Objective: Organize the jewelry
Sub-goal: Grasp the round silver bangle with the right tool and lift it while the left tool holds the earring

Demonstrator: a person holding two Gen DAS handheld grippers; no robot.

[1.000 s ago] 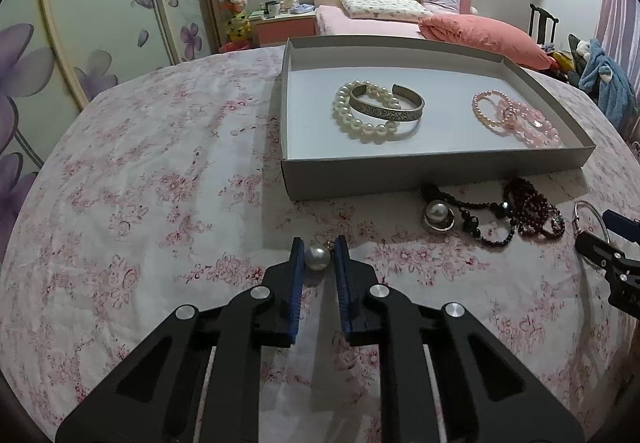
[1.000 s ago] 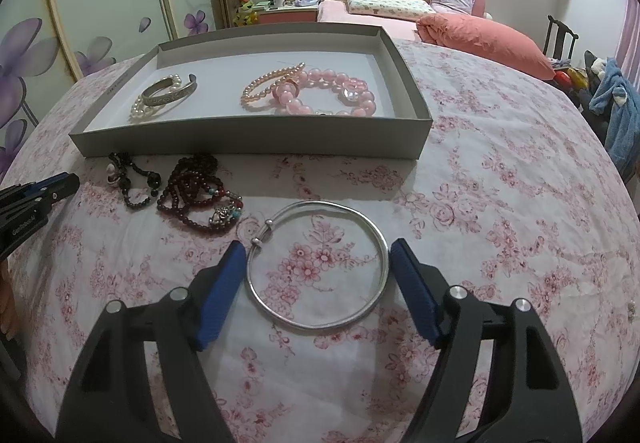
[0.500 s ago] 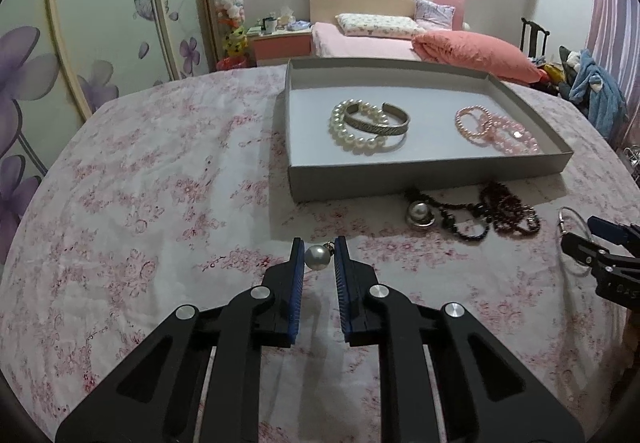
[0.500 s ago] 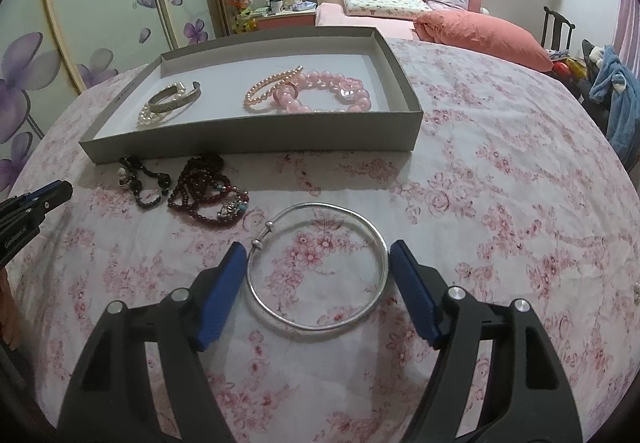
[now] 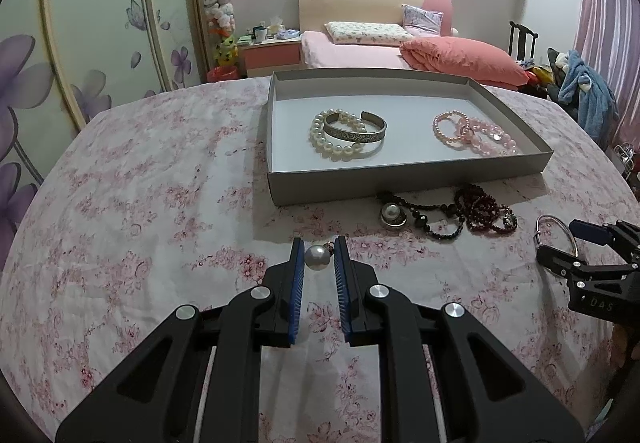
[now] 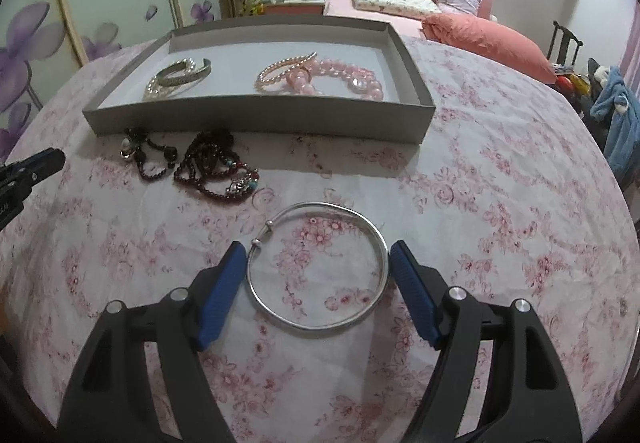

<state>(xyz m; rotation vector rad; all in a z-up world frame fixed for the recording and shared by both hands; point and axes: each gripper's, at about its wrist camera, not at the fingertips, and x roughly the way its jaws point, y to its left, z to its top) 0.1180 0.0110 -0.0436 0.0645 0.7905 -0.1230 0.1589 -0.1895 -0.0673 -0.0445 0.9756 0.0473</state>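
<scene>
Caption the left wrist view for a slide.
Left tool pinching a pearl earring before the jewelry tray.

glossy pearl (image 5: 317, 257); polished metal bangle (image 6: 318, 268); matt cardboard tray (image 5: 400, 183); floral cloth (image 5: 140, 203).

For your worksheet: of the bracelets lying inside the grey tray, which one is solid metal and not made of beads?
The silver cuff bracelet on the tray's left side: an open engraved metal band overlapping the white pearl bracelet. The pink bead bracelets lie apart, to the right.

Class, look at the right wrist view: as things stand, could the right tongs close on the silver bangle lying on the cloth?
Probably yes. The right tongs stand open, one pad on either side of the silver bangle, with nothing between the pads and the ring.
</scene>
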